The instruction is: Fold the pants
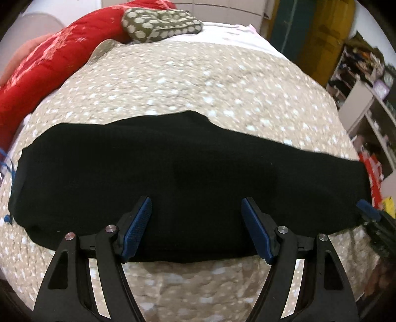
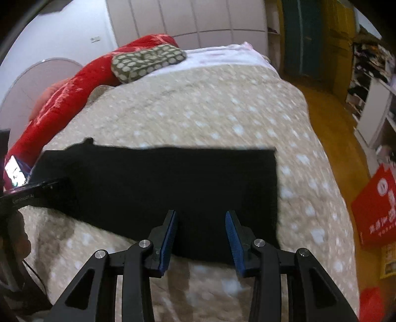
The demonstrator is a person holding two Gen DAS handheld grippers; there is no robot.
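The black pants (image 1: 183, 178) lie flat on the bed as a long folded band running left to right. My left gripper (image 1: 196, 205) is open, its blue pads over the near edge of the pants, holding nothing. The pants also show in the right wrist view (image 2: 173, 183), with their right end square. My right gripper (image 2: 201, 218) is open over the near right part of the pants and empty. Its tip shows at the right edge of the left wrist view (image 1: 368, 210). The left gripper's body shows at the left of the right wrist view (image 2: 27, 195).
The bed has a beige spotted cover (image 1: 185, 86). A red quilt (image 1: 44, 67) and a green dotted pillow (image 1: 158, 23) lie at the far end. Right of the bed are a wooden floor (image 2: 329, 116), shelves (image 2: 371, 81) and a red box (image 2: 376, 208).
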